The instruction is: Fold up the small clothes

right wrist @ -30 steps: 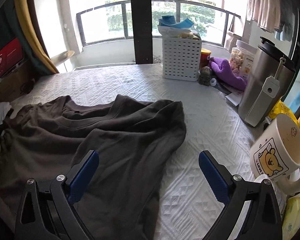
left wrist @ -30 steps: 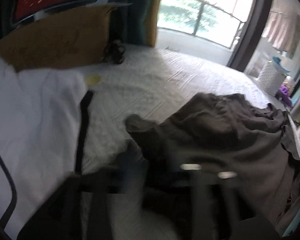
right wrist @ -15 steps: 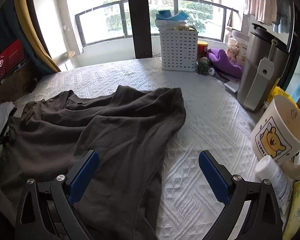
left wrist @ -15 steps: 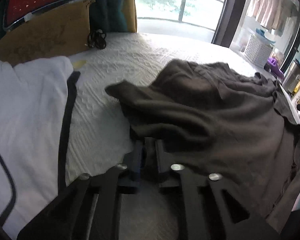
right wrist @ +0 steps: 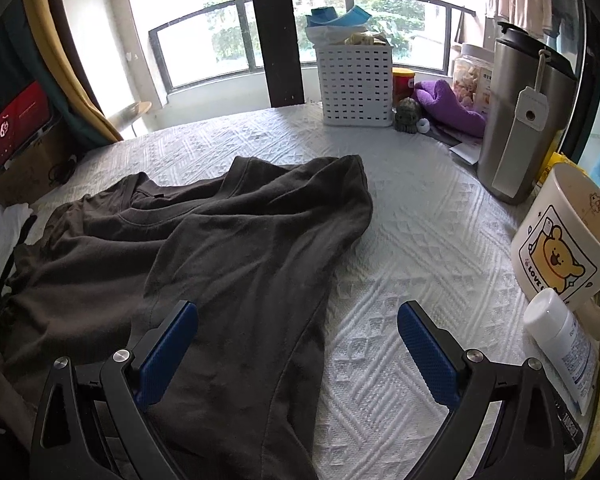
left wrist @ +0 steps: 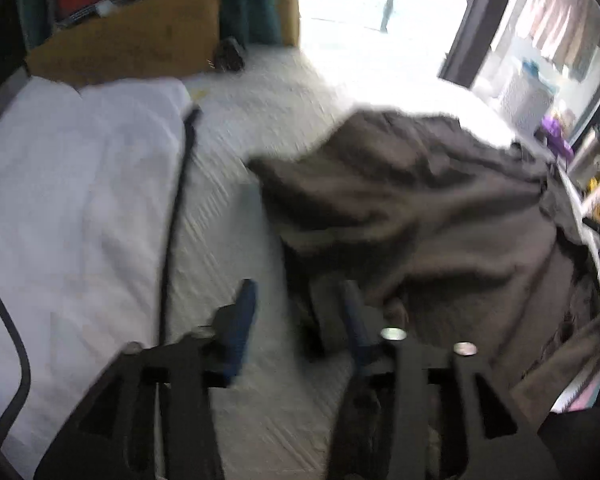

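Note:
A dark brown T-shirt (right wrist: 228, 240) lies crumpled on the white quilted surface (right wrist: 420, 248); it also shows in the blurred left wrist view (left wrist: 420, 208). My left gripper (left wrist: 300, 312) is open, its right finger at the shirt's near edge and its left finger over the bare quilt. My right gripper (right wrist: 298, 344) is open wide and empty, hovering over the shirt's lower right edge.
A white garment with black trim (left wrist: 80, 200) lies left of the shirt. A white basket (right wrist: 356, 84), purple cloth (right wrist: 448, 108), steel flask (right wrist: 520, 120), bear mug (right wrist: 564, 244) and white bottle (right wrist: 560, 336) crowd the right side. A cardboard box (left wrist: 132, 36) stands at the back left.
My left gripper was shut on the shirt's edge half a second ago and has opened, letting it go. The shirt has spread out a little. My right gripper stays open.

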{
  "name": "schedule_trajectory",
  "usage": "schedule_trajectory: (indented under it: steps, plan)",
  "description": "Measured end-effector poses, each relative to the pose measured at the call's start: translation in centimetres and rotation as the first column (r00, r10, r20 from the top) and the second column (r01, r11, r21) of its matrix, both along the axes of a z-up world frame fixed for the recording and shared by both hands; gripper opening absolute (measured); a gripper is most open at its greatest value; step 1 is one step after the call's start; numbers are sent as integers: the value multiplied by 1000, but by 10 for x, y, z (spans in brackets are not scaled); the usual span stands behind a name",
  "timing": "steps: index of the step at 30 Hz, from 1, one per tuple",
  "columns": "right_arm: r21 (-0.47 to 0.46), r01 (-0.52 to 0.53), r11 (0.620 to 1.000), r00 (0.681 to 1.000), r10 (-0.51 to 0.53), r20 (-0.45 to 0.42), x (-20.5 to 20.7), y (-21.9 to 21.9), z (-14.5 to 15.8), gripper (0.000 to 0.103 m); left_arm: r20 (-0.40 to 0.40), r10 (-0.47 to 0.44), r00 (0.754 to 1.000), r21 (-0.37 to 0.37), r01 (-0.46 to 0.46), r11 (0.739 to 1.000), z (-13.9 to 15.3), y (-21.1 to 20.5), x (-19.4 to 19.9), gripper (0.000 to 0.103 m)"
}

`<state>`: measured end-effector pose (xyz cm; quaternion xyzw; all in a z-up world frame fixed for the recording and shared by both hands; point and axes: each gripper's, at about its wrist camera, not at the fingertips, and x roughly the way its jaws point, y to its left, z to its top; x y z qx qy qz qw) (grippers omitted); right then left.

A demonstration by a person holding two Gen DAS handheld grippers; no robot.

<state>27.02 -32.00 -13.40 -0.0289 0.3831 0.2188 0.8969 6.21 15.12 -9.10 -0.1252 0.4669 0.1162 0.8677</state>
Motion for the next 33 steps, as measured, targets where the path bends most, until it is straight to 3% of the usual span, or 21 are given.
schedule_trajectory:
  steps: [4, 9, 10, 12, 17, 19, 20, 21, 22, 25, 29, 33]
  plan:
    - [3, 14, 1000, 1000, -14, -2, 1, -2, 0, 100, 47, -35, 998, 85, 31, 996, 15, 11, 17, 51]
    - [-5, 35, 999, 999, -35, -3, -1, -3, 1, 100, 57, -171, 984, 133, 162, 978, 9, 16, 60, 52]
    - [-9, 42, 999, 999, -42, -4, -1, -3, 1, 100, 55, -191, 980, 141, 182, 973, 6, 18, 67, 56]
    - [-12, 57, 998, 998, -57, -8, -1, -6, 0, 100, 52, -224, 973, 143, 214, 966, -2, 22, 78, 76]
    - [-19, 88, 996, 996, -88, -15, -1, -9, -1, 100, -88, -243, 966, 143, 254, 957, -33, 29, 94, 76]
    - [-20, 91, 996, 996, -91, -17, -2, -10, -1, 100, -49, -243, 969, 110, 247, 963, -34, 34, 90, 67]
    - [-22, 92, 996, 996, -92, -18, -1, -10, -2, 100, -36, -252, 967, 104, 254, 961, -33, 34, 88, 49]
    - [-23, 91, 996, 996, -91, -19, -1, -9, -2, 100, -30, -265, 964, 101, 267, 958, -32, 33, 85, 21]
    - [-23, 90, 996, 996, -90, -20, -1, -9, -2, 100, -25, -281, 959, 98, 283, 954, -30, 30, 83, 13]
    - [-20, 84, 996, 996, -84, -16, 0, -8, -1, 100, -10, -278, 960, 145, 277, 950, -23, 20, 77, 8]
    - [-8, 75, 997, 997, -75, -5, -4, -10, 1, 100, 79, -238, 968, 144, 225, 964, 5, 14, 72, 7]
    - [10, 73, 997, 997, -73, 3, -8, -14, 1, 100, 159, -256, 954, 154, 232, 960, 39, -6, 68, 7]
